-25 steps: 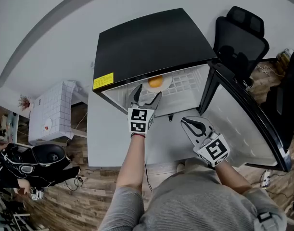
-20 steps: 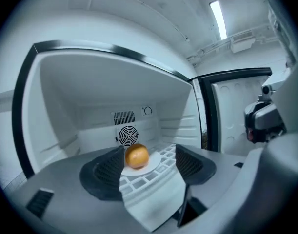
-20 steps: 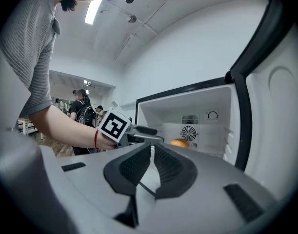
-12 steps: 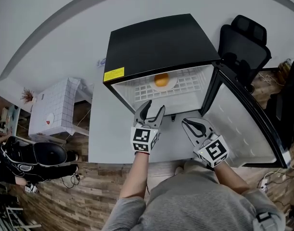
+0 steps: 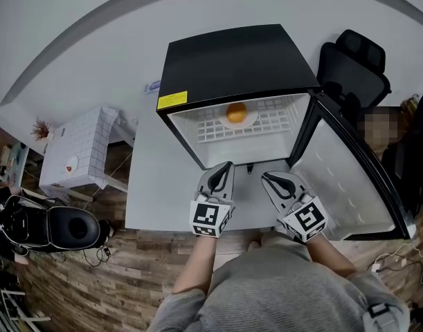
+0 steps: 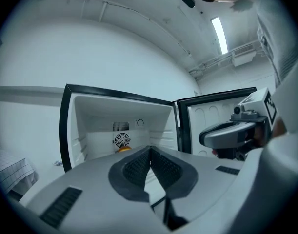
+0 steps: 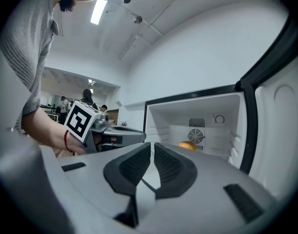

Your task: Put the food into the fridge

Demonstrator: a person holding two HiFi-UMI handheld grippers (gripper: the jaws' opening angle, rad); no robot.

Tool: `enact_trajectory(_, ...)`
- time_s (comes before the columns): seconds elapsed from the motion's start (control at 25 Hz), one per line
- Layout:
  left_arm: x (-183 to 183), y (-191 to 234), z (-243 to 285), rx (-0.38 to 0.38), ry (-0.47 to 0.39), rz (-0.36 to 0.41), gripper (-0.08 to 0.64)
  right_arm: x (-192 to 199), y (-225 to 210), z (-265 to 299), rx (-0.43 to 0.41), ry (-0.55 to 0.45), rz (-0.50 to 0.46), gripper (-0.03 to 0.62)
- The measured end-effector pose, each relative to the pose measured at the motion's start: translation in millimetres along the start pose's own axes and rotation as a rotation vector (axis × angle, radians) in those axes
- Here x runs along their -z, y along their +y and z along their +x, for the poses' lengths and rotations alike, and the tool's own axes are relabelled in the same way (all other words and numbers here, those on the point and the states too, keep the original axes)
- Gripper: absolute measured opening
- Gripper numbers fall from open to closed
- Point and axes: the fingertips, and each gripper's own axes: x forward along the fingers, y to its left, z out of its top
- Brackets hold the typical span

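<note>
Black on top and white inside, the small fridge [image 5: 239, 57] stands on a pale grey platform [image 5: 156, 192] against a plain light wall, its door [image 5: 343, 178] swung wide to the right. Wood-plank flooring [image 5: 114, 282] runs along the platform's near edge, where the person stands. The food, an orange [image 5: 237, 112], sits on a white dish on the wire shelf [image 5: 266, 126] deep inside the cabinet, in front of the round fan grille [image 6: 122, 140] on the back wall.

The left gripper [image 5: 226, 166] is in front of the fridge opening, outside its lower front edge. Its jaws have just closed, the pads meet at the tips and nothing is between them. The right gripper [image 5: 267, 178] is just beside it, nearer the door, jaws drawn in to a thin slit and also empty. Both point level at the open cabinet, with clear space between them and the shelf.

The open door walls off the right side, and a black office chair [image 5: 353, 68] stands behind it near the fridge's back corner. On the left, well apart from the fridge, are a white tiled cabinet [image 5: 76, 154] and a black bag [image 5: 59, 227] on the floor.
</note>
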Motion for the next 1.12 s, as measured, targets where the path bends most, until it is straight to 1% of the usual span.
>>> enact_trajectory(0.12, -9.9, -15.3, -13.4, 0.018, -0.033, -0.008, 0.011, -3.7, 4.2, -1.7, -0.005, -0.008, -0.003, 0.014)
enact_trajectory(0.2, -19.9, -26.5, -25.2, 0.026, -0.059, 0.005, 0.011, -6.2, 6.9, -3.2, -0.011, -0.011, -0.003, 0.014)
enact_trajectory(0.36, -31.9, -42.7, -52.0, 0.001, -0.100, 0.018, 0.011, -10.0, 12.2, -8.8, -0.023, -0.019, 0.004, 0.014)
enact_trajectory(0.4, -32.9, -45.9, -57.6, -0.007, -0.097, 0.015, 0.011, -10.3, 14.0, -10.5, -0.026, -0.020, 0.005, 0.014)
enact_trajectory(0.56, -24.9, -52.2, -72.0, -0.020, -0.029, -0.002, 0.011, -10.8, 19.3, -15.5, -0.034, -0.021, 0.004, 0.014)
enact_trajectory(0.8, -35.2, -59.1, -76.7, -0.014, -0.145, -0.017, 0.011, -12.6, 28.4, -20.1, -0.051, -0.027, -0.003, 0.014)
enact_trajectory(0.84, -36.2, -59.9, -77.5, -0.013, -0.152, -0.014, 0.011, -12.7, 29.6, -21.1, -0.052, -0.026, -0.003, 0.014)
enact_trajectory(0.96, -32.5, -56.5, -80.9, -0.026, -0.115, -0.002, 0.011, -12.3, 31.5, -23.3, -0.053, -0.021, -0.006, 0.014)
enact_trajectory(1.12, -26.8, -54.5, -84.4, -0.031, -0.078, -0.005, 0.012, -14.0, 31.6, -25.4, -0.050, -0.019, -0.007, 0.014)
